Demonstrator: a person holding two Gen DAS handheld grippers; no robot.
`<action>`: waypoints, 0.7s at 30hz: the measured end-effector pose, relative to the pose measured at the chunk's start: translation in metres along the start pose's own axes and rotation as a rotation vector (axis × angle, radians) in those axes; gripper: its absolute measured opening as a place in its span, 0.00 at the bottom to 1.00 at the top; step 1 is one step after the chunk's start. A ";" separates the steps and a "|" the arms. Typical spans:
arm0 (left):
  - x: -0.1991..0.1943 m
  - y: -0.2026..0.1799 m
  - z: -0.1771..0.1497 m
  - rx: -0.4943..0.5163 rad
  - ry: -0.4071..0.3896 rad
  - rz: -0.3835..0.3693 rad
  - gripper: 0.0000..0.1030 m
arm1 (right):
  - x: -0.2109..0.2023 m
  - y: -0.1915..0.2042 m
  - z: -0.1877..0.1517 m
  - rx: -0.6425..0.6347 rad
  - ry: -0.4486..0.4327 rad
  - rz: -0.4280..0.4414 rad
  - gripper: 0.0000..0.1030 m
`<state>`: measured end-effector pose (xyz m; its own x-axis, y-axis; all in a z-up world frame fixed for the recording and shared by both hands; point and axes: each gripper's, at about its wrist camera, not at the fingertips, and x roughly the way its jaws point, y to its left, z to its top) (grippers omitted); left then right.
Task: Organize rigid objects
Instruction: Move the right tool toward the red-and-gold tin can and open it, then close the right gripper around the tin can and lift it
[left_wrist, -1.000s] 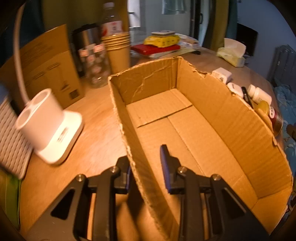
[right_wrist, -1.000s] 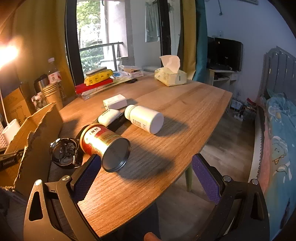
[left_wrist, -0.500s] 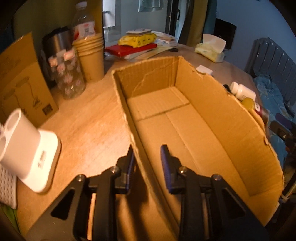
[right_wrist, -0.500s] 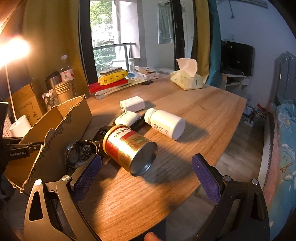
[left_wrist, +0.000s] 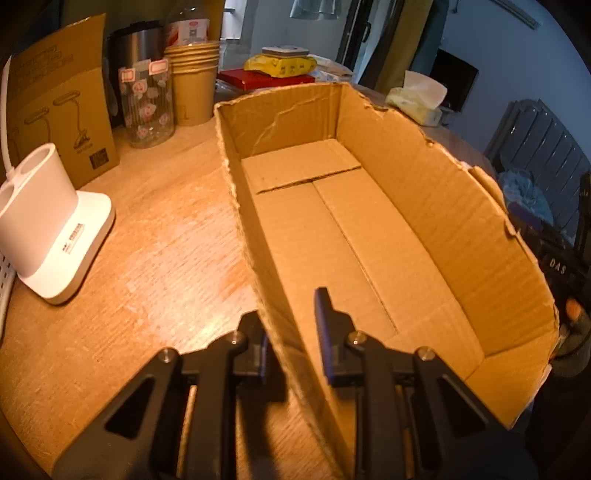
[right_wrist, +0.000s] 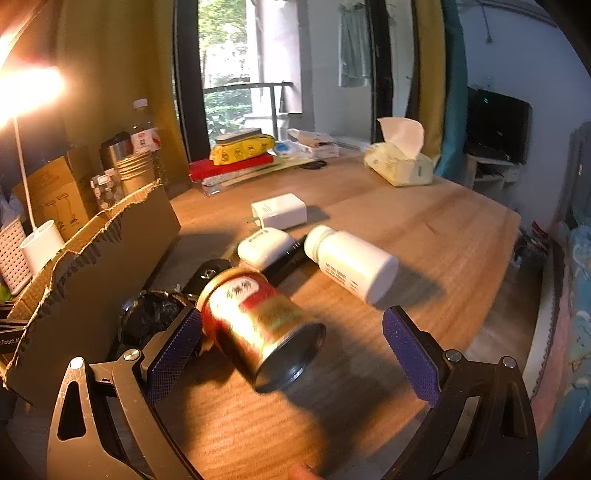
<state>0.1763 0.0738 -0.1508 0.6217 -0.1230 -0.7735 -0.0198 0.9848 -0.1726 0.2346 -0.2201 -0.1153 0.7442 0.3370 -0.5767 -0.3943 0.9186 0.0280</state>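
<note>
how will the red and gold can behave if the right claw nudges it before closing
The red and gold can lies on its side on the smooth wooden table, so it would probably roll. Its glossy metal skin may slip against the pads. It looks rigid, unlikely to dent.

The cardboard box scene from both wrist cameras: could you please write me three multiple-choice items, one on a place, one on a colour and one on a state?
1. Where does the left gripper sit?
A. astride the cardboard box wall
B. over the tissue box
C. on the paper cups

2. What colour is the pill bottle lying beside the red and gold can?
A. green
B. white
C. black

3. How is the right gripper?
A. shut on the can
B. shut on nothing
C. open, can between its fingers

Key: 1 A, one finger shows outside the wall and one inside; 2 B, bottle and cap are white; 3 C, the blue pads stand wide apart with a gap beside the can.
</note>
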 end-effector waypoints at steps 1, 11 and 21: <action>-0.001 -0.001 0.000 0.005 -0.001 0.003 0.20 | 0.002 0.000 0.001 -0.005 0.003 0.002 0.97; 0.000 0.005 0.003 -0.035 -0.006 0.035 0.19 | 0.021 0.005 -0.001 -0.011 0.060 0.037 0.97; -0.005 0.007 0.000 -0.040 -0.024 0.037 0.19 | 0.021 0.013 -0.004 -0.020 0.057 0.058 0.76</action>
<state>0.1729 0.0815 -0.1478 0.6384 -0.0834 -0.7651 -0.0742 0.9828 -0.1690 0.2427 -0.2017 -0.1301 0.6878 0.3770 -0.6203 -0.4472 0.8932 0.0470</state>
